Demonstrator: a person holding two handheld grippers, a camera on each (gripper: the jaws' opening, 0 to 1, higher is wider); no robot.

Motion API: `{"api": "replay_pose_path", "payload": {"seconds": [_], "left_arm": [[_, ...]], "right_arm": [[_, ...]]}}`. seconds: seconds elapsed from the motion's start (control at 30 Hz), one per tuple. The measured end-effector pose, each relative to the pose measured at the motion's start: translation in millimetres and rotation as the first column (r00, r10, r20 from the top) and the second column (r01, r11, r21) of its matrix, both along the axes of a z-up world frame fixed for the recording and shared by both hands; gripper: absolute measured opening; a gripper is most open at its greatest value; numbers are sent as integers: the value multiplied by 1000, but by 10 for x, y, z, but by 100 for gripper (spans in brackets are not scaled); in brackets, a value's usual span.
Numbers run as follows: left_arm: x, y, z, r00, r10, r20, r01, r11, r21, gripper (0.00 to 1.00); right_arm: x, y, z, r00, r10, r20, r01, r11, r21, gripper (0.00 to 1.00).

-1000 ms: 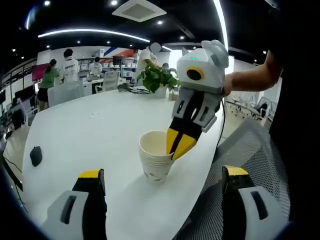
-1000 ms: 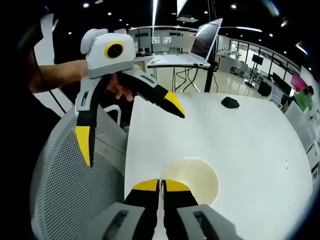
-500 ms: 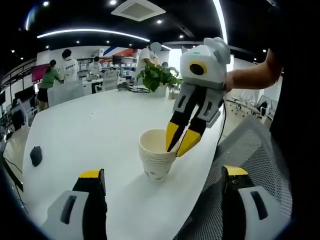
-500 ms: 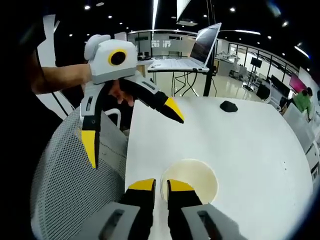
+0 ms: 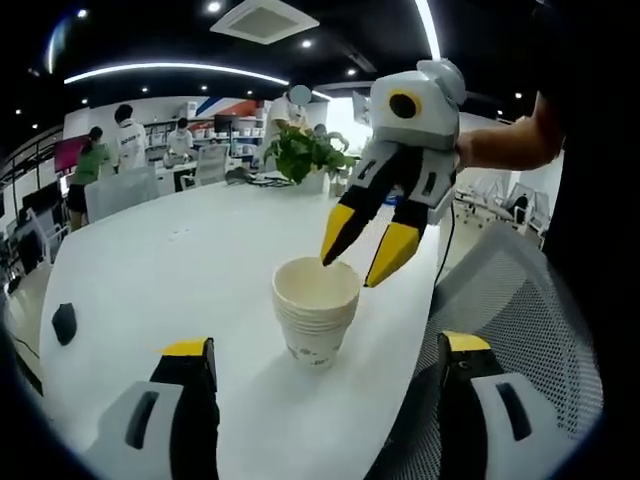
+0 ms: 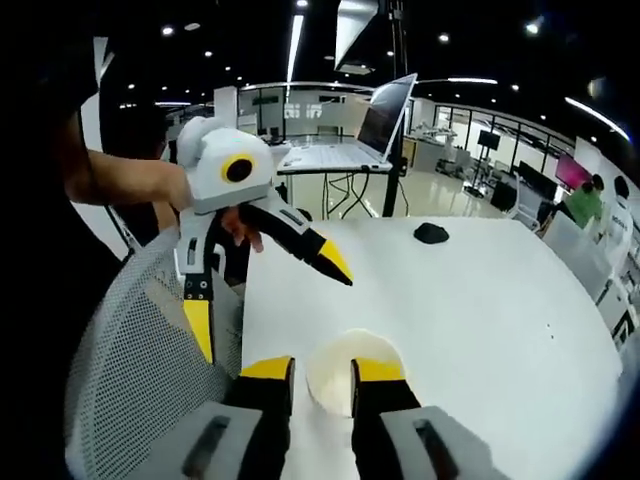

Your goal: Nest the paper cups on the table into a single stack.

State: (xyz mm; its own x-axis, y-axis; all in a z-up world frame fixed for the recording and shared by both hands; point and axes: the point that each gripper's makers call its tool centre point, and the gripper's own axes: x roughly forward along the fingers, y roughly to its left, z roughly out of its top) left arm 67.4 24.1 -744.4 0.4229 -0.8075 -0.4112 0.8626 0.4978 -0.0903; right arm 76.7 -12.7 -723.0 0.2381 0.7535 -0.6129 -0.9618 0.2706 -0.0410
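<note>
Right now, in the left gripper view, the left gripper [image 5: 320, 365] is hanging low with its yellow-tipped jaws spread wide and holding nothing, one jaw over the white round-edged table [image 5: 150, 270] and the other over the grey mesh office chair [image 5: 530, 330]. Just beyond the jaws, the nested stack of cream paper cups [image 5: 316, 310] is standing upright near the table's edge. Above its rim, the right gripper [image 5: 365, 250] is hovering with its jaws parted and empty, clear of the cups. Farther back, a small black oval object [image 5: 64, 322] is lying on the table, and a green leafy potted plant [image 5: 305, 155] is sitting at the far end. In the right gripper view, the right gripper's own jaws [image 6: 318, 372] are standing apart above the cup stack [image 6: 345, 370], and beyond it a silver open laptop [image 6: 350, 130] is resting on a stand.
</note>
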Motion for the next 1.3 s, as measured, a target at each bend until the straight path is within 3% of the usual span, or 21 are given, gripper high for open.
{"api": "replay_pose_path", "payload": {"seconds": [0.17, 0.37, 0.73, 1.3], "left_arm": [[-9, -83, -94, 999, -41, -19, 42, 999, 17, 88], [29, -146, -184, 997, -68, -23, 69, 997, 24, 84], [125, -264, -343, 994, -113, -6, 113, 992, 53, 73], [283, -379, -582, 990, -144, 1, 143, 986, 83, 59]], "right_arm": [[56, -56, -10, 999, -41, 18, 41, 999, 17, 36], [119, -96, -27, 996, -81, 46, 79, 996, 37, 42], [191, -127, -88, 986, -150, 76, 145, 987, 63, 45], [234, -73, -247, 974, -222, 38, 218, 971, 96, 52]]}}
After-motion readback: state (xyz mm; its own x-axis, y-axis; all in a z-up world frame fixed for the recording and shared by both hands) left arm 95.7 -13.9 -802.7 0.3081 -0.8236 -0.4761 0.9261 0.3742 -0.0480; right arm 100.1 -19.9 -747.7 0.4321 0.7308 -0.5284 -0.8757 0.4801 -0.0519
